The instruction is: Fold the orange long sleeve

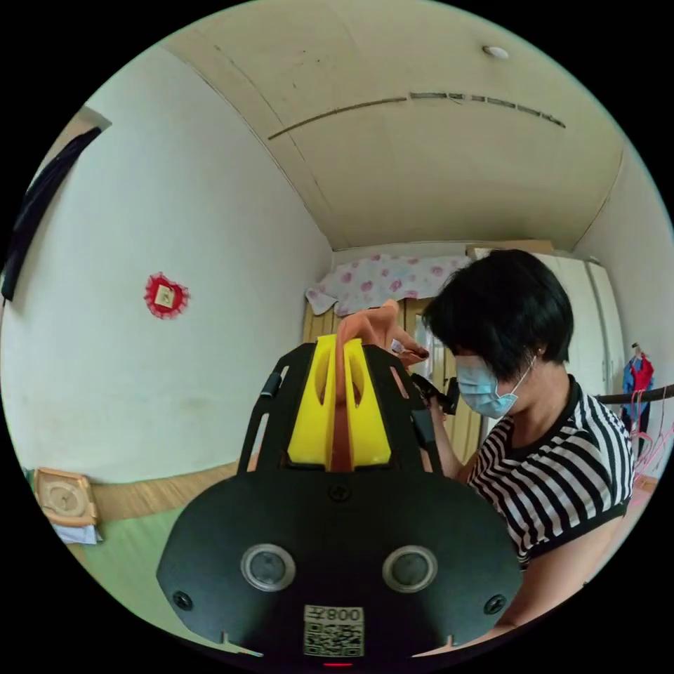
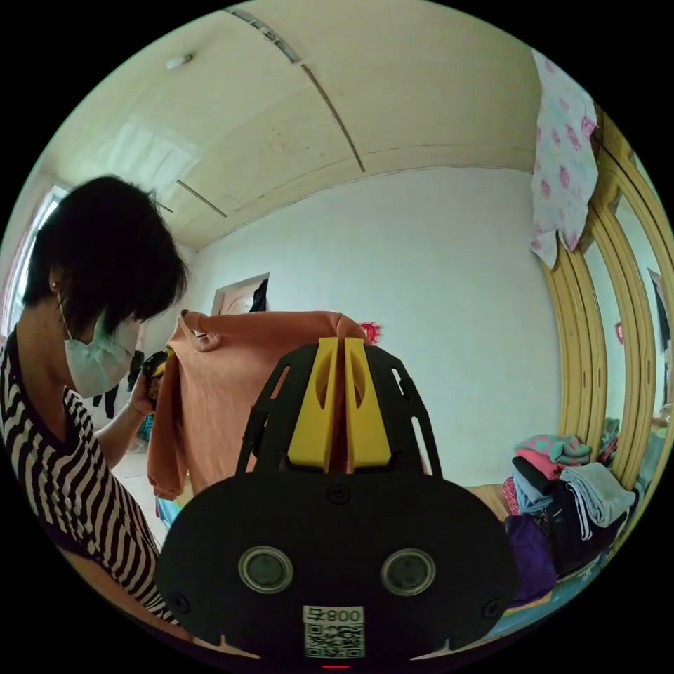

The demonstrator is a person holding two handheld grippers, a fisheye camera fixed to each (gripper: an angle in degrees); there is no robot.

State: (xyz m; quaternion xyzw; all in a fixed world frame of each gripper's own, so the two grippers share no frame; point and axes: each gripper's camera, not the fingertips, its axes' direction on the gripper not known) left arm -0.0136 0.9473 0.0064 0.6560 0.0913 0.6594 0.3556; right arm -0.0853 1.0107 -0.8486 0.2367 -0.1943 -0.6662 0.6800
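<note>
Orange long-sleeve fleece top (image 2: pixel 232 393) is held up in the air in front of the person, each shoulder edge pinched between the narrow yellow jaws of left gripper (image 1: pixel 342 351) and right gripper (image 2: pixel 338 351); pre-fold spread judged in hand, next laying it flat.

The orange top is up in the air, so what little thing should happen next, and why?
Probably lower it onto a flat surface. The orange long sleeve hangs spread out in the air, pinched at its top edge by the right tool and the left tool, so nothing can be folded yet.
</note>
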